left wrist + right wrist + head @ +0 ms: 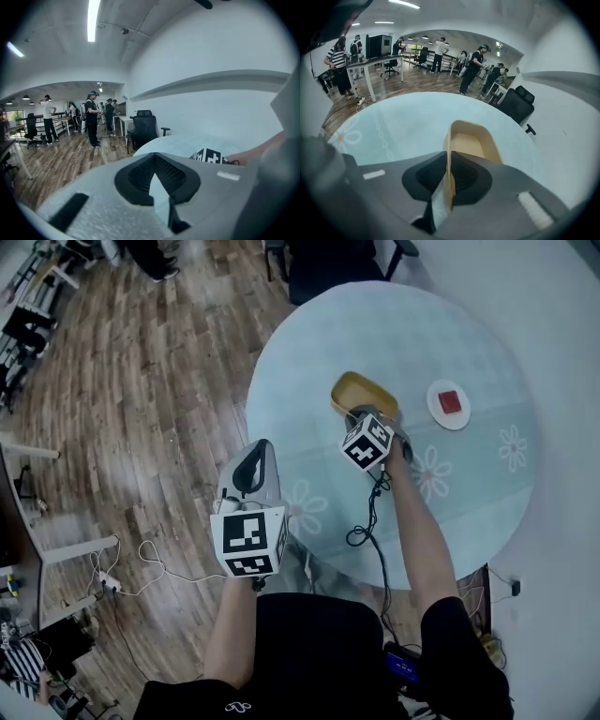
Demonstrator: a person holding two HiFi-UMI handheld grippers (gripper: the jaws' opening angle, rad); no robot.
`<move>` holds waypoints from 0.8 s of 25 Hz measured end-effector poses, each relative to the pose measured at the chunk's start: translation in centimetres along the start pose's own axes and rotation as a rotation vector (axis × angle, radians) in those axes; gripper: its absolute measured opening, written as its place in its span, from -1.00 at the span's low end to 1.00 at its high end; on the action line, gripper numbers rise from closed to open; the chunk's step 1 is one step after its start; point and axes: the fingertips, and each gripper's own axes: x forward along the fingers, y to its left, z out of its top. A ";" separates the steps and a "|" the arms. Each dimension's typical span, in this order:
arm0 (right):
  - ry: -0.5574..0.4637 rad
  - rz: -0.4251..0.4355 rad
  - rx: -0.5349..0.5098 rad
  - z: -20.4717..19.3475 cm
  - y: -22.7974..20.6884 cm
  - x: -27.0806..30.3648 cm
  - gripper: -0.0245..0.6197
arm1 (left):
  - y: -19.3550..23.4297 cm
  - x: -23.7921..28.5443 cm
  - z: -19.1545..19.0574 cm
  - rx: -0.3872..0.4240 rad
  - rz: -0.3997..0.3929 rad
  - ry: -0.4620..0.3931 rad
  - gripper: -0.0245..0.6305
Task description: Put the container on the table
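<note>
A shallow yellow container [362, 393] is over the round table [469, 502] with the pale blue flowered cloth, near its middle. My right gripper [364, 416] comes at it from the near side, and in the right gripper view the container's near wall [449, 154] stands between the jaws, which are shut on it. The tray part [474, 141] reaches away from the jaws. Whether its base rests on the cloth I cannot tell. My left gripper [253, 454] hangs off the table's left edge over the wooden floor, its jaws [154, 161] shut and holding nothing.
A small white plate [439, 413] with a red block [451, 401] lies right of the container. A black chair [328, 263] stands at the table's far side. A cable [367, 519] trails from the right gripper. Several people stand farther off in the room.
</note>
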 end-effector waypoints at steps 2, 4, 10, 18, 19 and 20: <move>-0.004 0.018 0.001 0.2 0.5 0.5 -0.60 | 0.6 0.0 0.1 -0.009 0.010 -0.005 -0.92; -0.057 0.025 0.032 1.8 0.3 -0.6 -0.46 | 0.9 0.0 0.3 -0.010 0.013 -0.016 -0.92; -0.589 -0.208 0.210 13.0 -6.6 -17.6 -0.80 | 0.0 -0.5 2.8 -0.048 0.015 -0.105 -0.92; -1.034 -0.376 0.514 8.5 -7.5 -37.9 -0.89 | -7.2 -2.5 7.1 -0.042 -0.045 -0.243 -0.92; -1.032 -0.378 0.563 7.0 -7.2 -38.3 -0.89 | -7.7 -2.7 7.5 -0.040 -0.049 -0.253 -0.92; -1.006 -0.372 0.600 5.7 -6.9 -38.0 -0.90 | -8.1 -2.8 7.8 -0.038 -0.052 -0.263 -0.92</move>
